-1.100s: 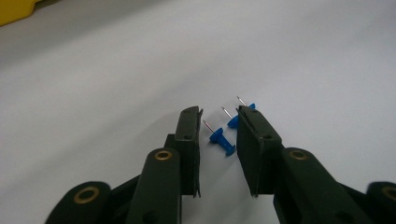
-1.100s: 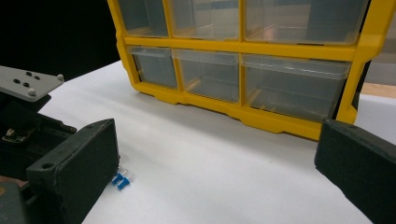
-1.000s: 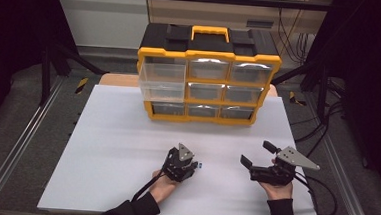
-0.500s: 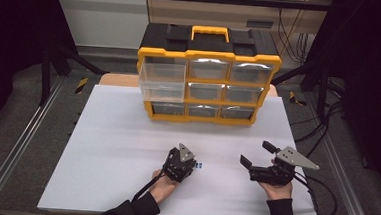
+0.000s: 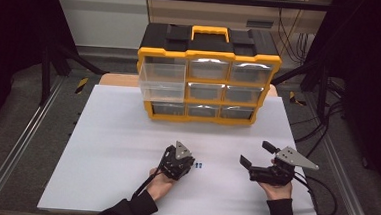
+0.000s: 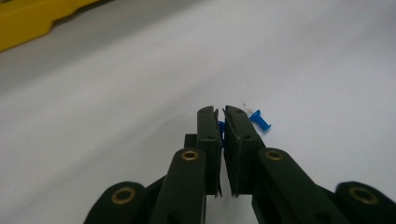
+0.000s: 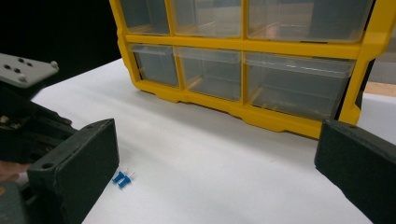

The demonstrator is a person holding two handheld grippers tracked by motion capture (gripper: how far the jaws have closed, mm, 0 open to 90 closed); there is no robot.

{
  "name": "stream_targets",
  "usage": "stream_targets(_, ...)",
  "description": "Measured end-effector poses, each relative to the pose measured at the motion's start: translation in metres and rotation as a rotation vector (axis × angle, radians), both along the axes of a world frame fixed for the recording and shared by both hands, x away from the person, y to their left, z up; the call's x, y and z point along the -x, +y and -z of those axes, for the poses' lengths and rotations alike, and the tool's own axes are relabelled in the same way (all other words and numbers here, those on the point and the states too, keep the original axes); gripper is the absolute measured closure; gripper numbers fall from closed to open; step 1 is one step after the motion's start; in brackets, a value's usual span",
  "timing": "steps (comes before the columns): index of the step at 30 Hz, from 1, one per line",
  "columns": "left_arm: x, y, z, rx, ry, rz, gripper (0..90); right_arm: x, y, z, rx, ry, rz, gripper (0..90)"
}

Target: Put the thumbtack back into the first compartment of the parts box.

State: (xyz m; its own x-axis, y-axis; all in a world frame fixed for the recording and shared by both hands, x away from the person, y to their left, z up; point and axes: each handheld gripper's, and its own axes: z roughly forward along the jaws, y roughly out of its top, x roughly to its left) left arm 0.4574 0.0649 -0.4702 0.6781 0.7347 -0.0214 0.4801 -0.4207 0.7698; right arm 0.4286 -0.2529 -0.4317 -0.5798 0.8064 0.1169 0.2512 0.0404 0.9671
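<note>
My left gripper [image 6: 220, 114] is nearly closed, its two jaws pinching one blue pushpin [image 6: 221, 128] between the tips; only a sliver of blue shows in the narrow gap. A second blue pushpin [image 6: 260, 120] lies free on the white table [image 6: 116, 107] just beside my right jaw, at about one o'clock from the tips, its needle pointing away toward eleven o'clock. That makes two pins counted. From above, my left gripper [image 5: 178, 159] sits low on the table with the blue pins [image 5: 198, 164] at three o'clock of it.

My right gripper [image 5: 258, 156] stands wide, its two jaws well apart and holding nothing, off at three o'clock from the left one. In the right gripper view the two pins [image 7: 122, 177] lie side by side near my left jaw.

At twelve o'clock stands one yellow drawer organizer [image 5: 208, 76] with nine clear drawers, the top-left drawer [image 5: 162, 83] pulled out toward me.
</note>
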Motion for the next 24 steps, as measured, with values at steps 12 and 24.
stream_targets(12, 0.004, 0.038, -0.037, 0.095, -0.053, -0.011, 84.7, 0.000, 0.002, 0.000, -0.006, 0.013, -0.004, 0.7)
stream_targets(24, 0.010, 0.076, -0.080, 0.159, -0.115, -0.018, 84.7, -0.002, -0.003, 0.002, 0.048, -0.026, -0.022, 0.7)
